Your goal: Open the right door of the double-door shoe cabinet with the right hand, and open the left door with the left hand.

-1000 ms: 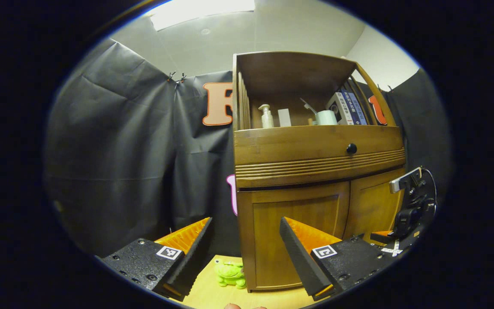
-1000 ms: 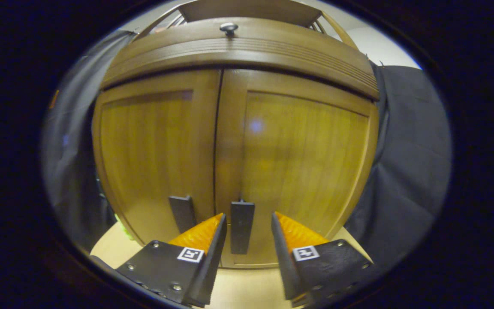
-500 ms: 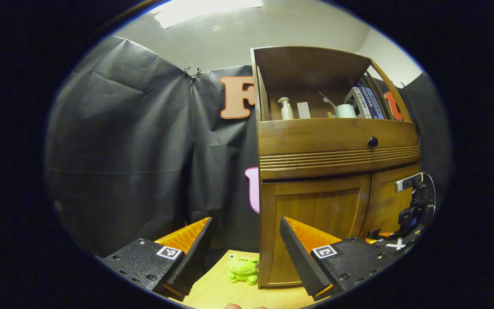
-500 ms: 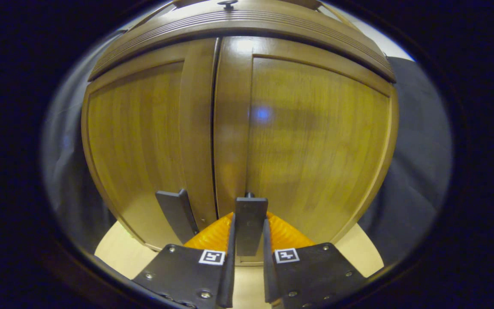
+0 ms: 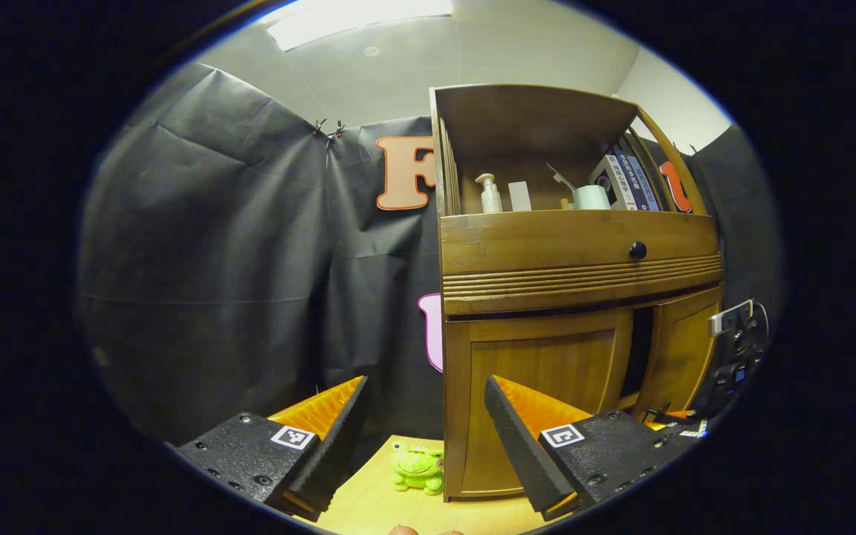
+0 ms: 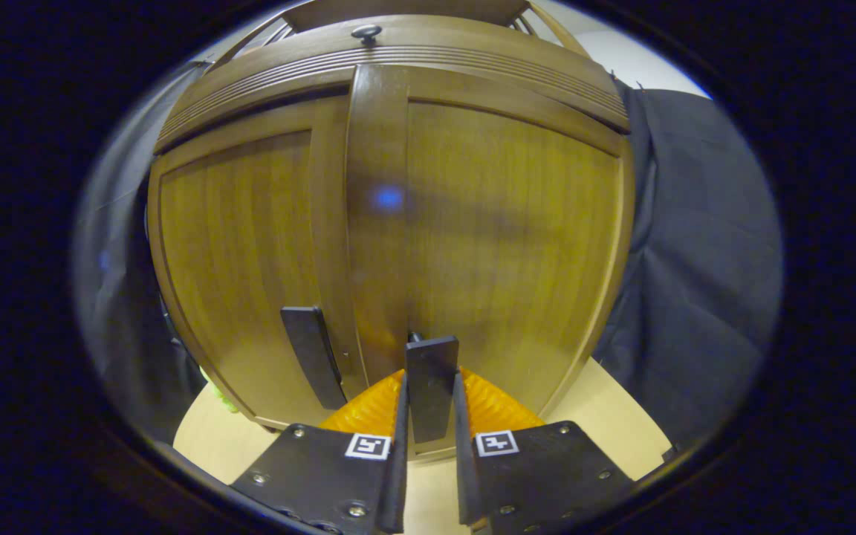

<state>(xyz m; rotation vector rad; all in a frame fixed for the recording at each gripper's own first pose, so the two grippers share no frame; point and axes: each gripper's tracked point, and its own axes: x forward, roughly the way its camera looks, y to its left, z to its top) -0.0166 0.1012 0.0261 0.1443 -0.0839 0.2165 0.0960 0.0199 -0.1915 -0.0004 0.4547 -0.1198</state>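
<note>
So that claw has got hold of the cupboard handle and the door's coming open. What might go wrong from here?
The right claw pinches only the lower part of the slim right door handle, so it might slip off as the right door swings.

The left claw hangs open off to the side of the cabinet, not lined up with the left door handle; it could bump the left door on the way in.

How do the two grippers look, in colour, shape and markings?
Both are built alike. The left gripper and the right gripper each have two wedge-shaped fingers with orange ribbed faces, on black plates with screws. Each plate carries a small square black-and-white marker. In the left gripper view, the right gripper's body is black.
</note>
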